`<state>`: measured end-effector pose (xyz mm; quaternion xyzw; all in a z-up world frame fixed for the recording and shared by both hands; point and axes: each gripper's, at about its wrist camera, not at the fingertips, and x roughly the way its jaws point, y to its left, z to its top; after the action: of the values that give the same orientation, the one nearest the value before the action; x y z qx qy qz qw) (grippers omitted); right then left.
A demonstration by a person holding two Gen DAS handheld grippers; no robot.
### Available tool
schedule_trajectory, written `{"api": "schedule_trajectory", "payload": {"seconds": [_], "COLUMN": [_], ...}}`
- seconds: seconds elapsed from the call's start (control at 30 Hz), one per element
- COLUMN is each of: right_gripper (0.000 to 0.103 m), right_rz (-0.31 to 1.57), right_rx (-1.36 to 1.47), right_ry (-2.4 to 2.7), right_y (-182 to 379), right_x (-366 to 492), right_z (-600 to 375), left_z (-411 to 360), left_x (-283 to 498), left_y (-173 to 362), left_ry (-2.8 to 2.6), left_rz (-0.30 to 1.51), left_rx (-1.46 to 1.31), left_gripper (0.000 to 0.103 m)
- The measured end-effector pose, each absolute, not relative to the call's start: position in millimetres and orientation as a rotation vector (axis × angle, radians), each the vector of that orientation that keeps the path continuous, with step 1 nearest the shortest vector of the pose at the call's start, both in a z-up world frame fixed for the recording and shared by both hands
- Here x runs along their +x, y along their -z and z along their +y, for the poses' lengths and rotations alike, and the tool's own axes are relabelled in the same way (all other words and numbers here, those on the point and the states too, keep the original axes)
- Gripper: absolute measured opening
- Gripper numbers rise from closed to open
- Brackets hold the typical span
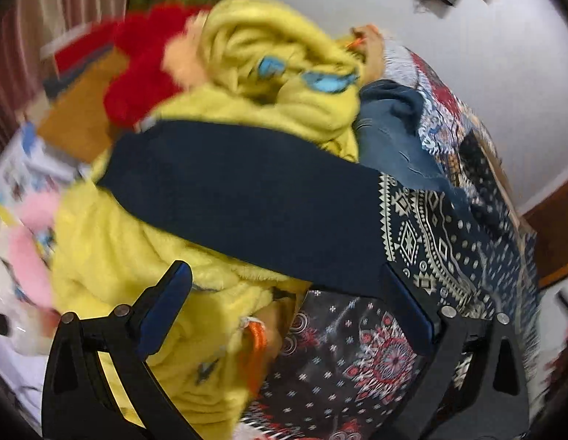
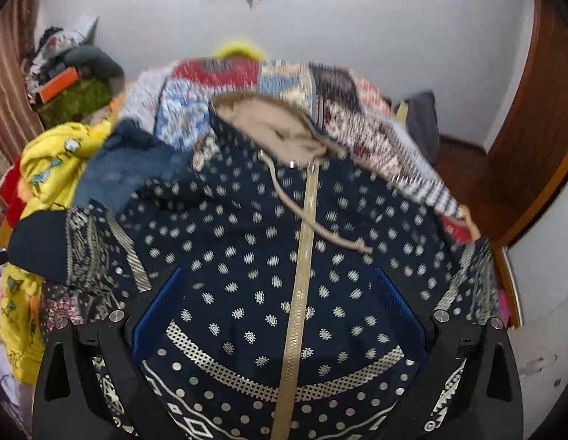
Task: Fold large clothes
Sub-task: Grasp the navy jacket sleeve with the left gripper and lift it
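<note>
While both grippers hang with fingers spread wide and holding nothing, the left gripper [image 1: 287, 300] over the sleeve and the right gripper [image 2: 280, 293] over the chest, the risk is pinching the yellow fleece garment [image 1: 269, 84] under that sleeve and dragging it into the fold. Navy patterned hooded jacket [image 2: 247, 242] lies front-up on the patchwork-covered bed [image 2: 284, 77], gold zipper [image 2: 302, 256] closed, tan-lined hood open, left sleeve [image 1: 240, 201] stretched over the clutter pile, rumpled and blurred.
</note>
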<state>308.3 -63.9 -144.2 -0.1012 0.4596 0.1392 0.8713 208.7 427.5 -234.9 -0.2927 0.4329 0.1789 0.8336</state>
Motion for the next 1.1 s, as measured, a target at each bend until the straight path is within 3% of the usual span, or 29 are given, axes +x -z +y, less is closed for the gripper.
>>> {"api": "schedule_trajectory", "payload": {"seconds": [0.17,0.37,0.53,0.6,0.73,1.1], "right_gripper": [0.100,0.099,0.099,0.099,0.099,0.099], "right_rz": [1.004,1.022,1.042,1.051,1.060,1.047], "right_rx": [-0.165,-0.086,-0.060,-0.046,-0.023,-0.037], "right_ry": [-0.291,-0.273,-0.269,-0.274,-0.273,-0.260], "right_y": [156,161,163,162,158,141], "right_x": [320,329,328,327,324,315], "right_z": [-71,-88,-103,-110,-126,-168], "left_z": [456,478,469,458,425,269], "left_x": [214,223,230,232,242,302], "left_y": [260,273,253,237,183,33], "left_ry": [-0.368,-0.409,-0.591,-0.637,-0.625,-0.255], "left_rz": [0.922,0.917,0.890,0.868,0.770,0.516], "left_rx": [-0.789,-0.864,-0.637,-0.529,-0.371,-0.235], "left_gripper": [0.094,0.072,0.021,0.012,0.006,0.004]}}
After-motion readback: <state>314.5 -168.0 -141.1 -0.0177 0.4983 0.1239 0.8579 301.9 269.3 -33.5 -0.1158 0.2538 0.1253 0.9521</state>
